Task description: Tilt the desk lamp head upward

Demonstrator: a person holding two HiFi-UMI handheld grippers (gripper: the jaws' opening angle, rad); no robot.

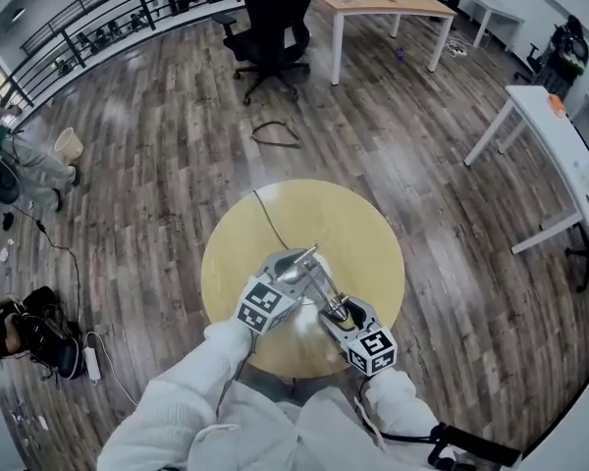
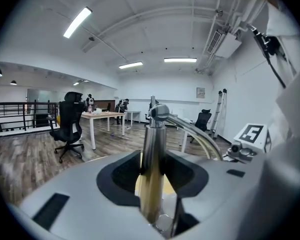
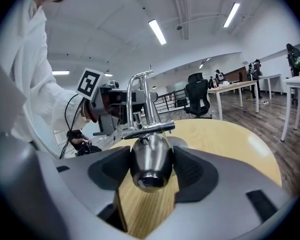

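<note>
The desk lamp is stood on the round table, and its upright post is taken as the reference. The post is clamped between the half-closed jaws of the left gripper. The lamp head is carried on the curved arm to the right of the post and is gripped across its width by the widely spread jaws of the right gripper. Its long axis is laid along those jaws, away from the post, so the upward tilt is judged to be the right hand's work, pivoted at the bracket on the post's side.
</note>
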